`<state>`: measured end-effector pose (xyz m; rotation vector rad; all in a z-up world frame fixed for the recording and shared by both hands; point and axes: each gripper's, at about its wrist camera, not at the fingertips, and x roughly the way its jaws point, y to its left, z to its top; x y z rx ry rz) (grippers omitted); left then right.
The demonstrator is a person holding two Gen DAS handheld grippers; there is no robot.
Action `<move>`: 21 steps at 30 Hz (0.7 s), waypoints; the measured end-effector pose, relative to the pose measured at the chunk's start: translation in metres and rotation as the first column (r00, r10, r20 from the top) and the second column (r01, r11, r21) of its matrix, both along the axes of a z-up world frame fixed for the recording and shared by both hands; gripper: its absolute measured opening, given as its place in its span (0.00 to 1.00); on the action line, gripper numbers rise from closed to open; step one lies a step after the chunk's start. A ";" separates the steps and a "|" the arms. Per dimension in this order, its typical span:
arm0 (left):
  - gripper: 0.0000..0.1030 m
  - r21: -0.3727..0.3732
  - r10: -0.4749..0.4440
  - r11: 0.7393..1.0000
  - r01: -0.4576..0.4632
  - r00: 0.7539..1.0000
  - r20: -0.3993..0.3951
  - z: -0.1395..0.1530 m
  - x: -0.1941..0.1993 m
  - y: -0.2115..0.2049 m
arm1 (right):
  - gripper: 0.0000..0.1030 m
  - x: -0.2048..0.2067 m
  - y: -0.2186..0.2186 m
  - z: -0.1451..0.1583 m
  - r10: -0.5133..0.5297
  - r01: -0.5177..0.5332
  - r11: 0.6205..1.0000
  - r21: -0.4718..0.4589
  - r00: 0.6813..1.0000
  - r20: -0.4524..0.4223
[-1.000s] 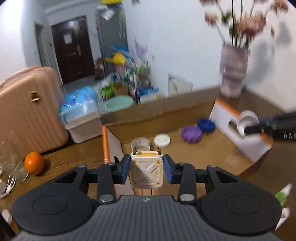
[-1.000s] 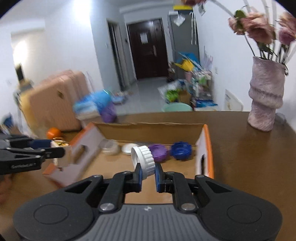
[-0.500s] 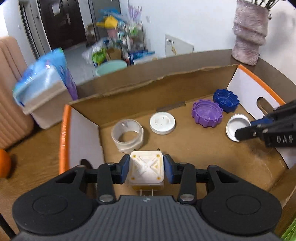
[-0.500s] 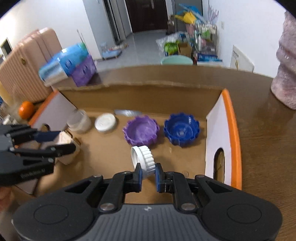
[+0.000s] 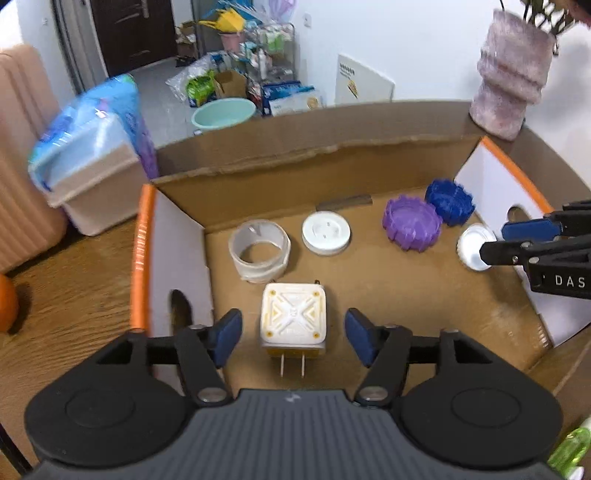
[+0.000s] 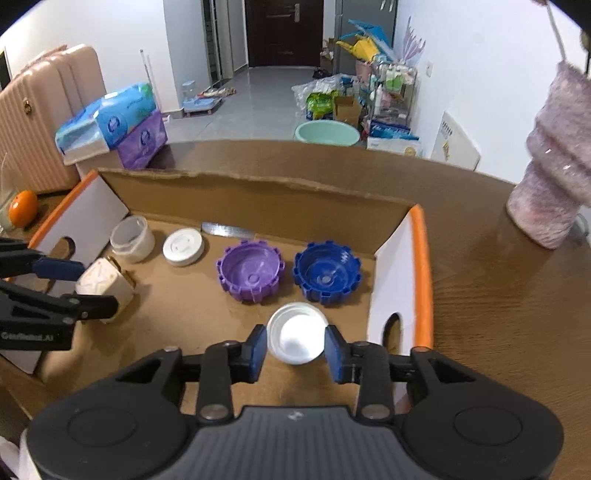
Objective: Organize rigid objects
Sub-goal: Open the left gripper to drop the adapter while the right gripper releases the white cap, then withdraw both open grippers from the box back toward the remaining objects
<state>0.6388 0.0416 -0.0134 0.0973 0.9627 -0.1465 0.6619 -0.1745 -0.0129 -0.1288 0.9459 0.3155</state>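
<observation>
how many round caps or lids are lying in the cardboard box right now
4: a flat white lid by the back wall, a purple cap mid-box, a blue cap right of it, a white cap between the right gripper's open fingers.

Ribbed pinkish vase [image 6: 552, 173] upright on the brown wooden table [image 6: 480, 280], well to the right of the cardboard. Orange fruit [image 6: 23, 207] at the table's far left edge. Pink ribbed suitcase [image 6: 40, 110] standing against the left wall, with stacked tissue packs [image 6: 110, 122] in blue and purple just beside. Pale green basin [image 6: 328, 133] on the grey floor, near a cluttered wire rack [image 6: 391, 88]. Dark door [image 6: 286, 31] down the hallway. Green item [image 5: 569, 448] at the lower right corner, possibly a bottle.
</observation>
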 end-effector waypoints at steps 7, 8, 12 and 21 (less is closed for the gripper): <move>0.67 0.008 0.066 0.998 -0.067 0.993 0.102 0.062 -0.043 0.014 | 0.40 -0.032 -0.008 0.052 0.000 0.000 1.000 0.002 0.997 0.079; 0.67 0.006 0.079 0.997 -0.081 0.990 0.120 0.070 -0.050 0.015 | 0.40 -0.040 -0.009 0.061 0.001 -0.001 1.000 -0.001 0.996 0.093; 0.73 -0.049 0.152 0.988 -0.145 0.962 0.227 0.105 -0.091 0.026 | 0.53 -0.073 -0.012 0.096 0.011 -0.011 1.000 0.001 0.985 0.171; 0.83 -0.055 0.163 0.986 -0.155 0.884 0.437 0.121 -0.184 0.014 | 0.67 -0.164 -0.013 0.130 0.020 -0.007 0.999 -0.032 0.903 0.429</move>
